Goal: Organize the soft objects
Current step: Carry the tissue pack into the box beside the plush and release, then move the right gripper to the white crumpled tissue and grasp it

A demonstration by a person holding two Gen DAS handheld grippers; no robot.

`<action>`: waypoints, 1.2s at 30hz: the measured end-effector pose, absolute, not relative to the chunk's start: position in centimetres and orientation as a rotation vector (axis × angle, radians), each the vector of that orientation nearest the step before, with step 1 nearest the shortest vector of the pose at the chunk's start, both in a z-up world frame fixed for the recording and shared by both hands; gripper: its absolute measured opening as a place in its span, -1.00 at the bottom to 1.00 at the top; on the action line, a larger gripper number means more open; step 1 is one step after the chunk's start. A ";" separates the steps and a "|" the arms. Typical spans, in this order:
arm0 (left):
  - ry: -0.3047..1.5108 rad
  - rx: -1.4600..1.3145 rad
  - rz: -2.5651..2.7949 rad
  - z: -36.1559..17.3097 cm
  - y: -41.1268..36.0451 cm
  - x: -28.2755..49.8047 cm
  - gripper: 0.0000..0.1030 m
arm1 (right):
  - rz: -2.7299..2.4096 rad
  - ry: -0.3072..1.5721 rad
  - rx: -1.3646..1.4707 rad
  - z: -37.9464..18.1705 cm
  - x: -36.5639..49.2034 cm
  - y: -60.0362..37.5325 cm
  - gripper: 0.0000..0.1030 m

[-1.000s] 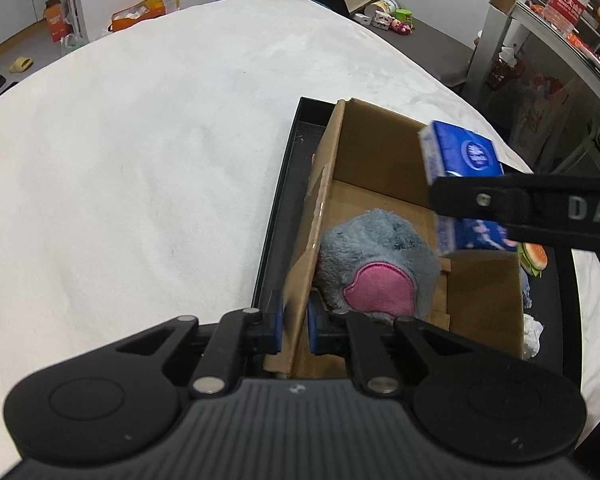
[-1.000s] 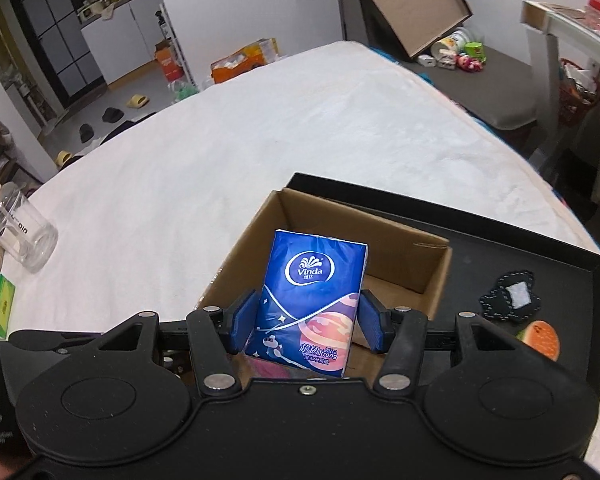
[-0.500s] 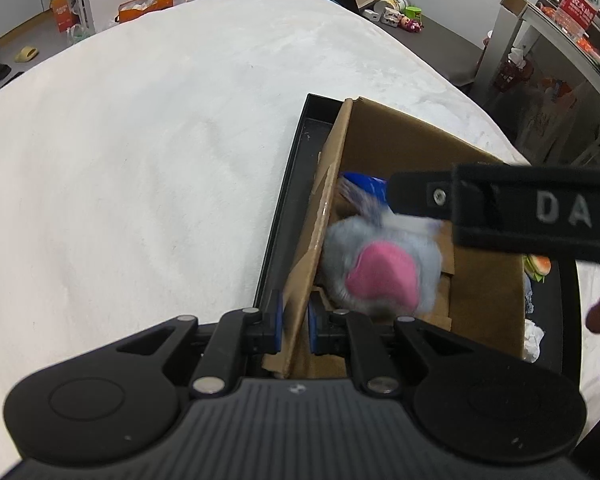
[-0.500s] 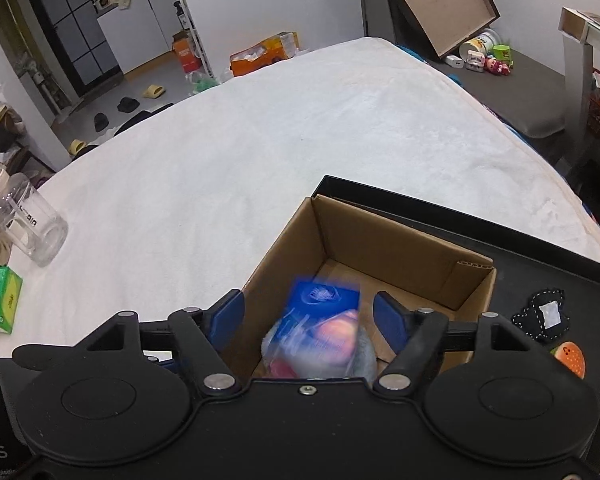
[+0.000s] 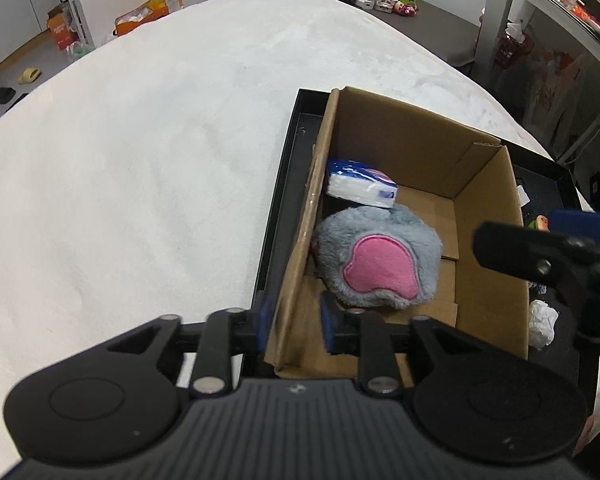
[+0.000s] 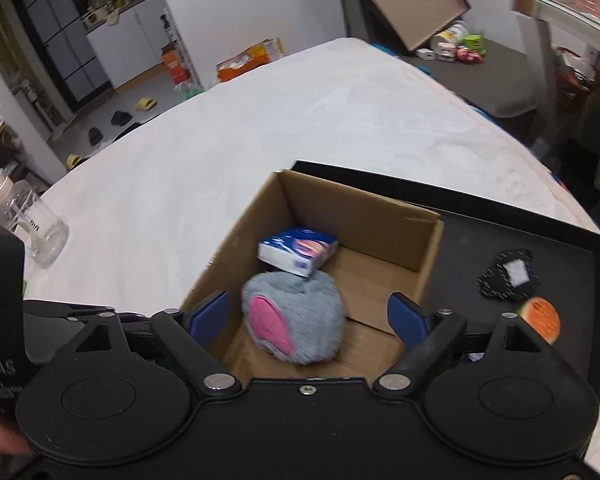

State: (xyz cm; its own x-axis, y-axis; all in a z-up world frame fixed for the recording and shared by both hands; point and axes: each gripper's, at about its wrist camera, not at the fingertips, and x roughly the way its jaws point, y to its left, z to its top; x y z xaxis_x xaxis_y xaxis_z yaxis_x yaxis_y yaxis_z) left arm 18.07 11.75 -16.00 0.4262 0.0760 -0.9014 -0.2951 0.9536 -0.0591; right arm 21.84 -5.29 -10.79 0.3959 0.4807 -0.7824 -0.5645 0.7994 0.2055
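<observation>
A cardboard box (image 5: 484,208) (image 6: 364,208) stands on a black tray (image 5: 288,160) (image 6: 540,248). Inside lie a grey plush with a pink patch (image 5: 376,258) (image 6: 296,320) and a blue tissue pack (image 5: 360,184) (image 6: 298,250) leaning against the plush near the box's left wall. My left gripper (image 5: 296,322) straddles the box's near left wall with its jaws a little apart. My right gripper (image 6: 308,316) is open and empty above the box; it also shows in the left wrist view (image 5: 548,256).
The tray holds a crumpled white tissue (image 5: 542,322), a black patch (image 6: 508,270) and an orange fruit-slice toy (image 6: 540,318). A clear jar (image 6: 28,226) stands on the white tablecloth (image 5: 140,160). Shelves and clutter surround the table.
My right gripper opened and dropped the tissue pack into the box, then drew back to the right. My left gripper's jaws eased apart around the box wall.
</observation>
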 end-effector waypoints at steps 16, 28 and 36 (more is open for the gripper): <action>1.102 -0.085 0.215 -15.2 8.8 17.9 0.13 | 0.487 0.925 0.005 -13.5 20.3 -12.0 0.91; 1.126 -0.049 0.251 -15.6 7.8 18.4 0.13 | 0.362 0.894 0.046 -16.6 19.4 -16.3 0.91; 1.154 -0.004 0.269 -16.1 6.9 18.8 0.13 | 0.319 0.895 0.081 -18.7 19.3 -18.0 0.90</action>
State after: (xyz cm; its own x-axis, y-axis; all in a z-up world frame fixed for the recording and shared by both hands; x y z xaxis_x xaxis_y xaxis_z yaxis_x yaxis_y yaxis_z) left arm 18.83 6.89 -16.12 0.3768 0.2082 -0.9026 -0.2123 0.9679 0.1346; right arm 19.29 -18.03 -18.74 0.5816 0.3067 -0.7535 -0.2392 0.9497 0.2019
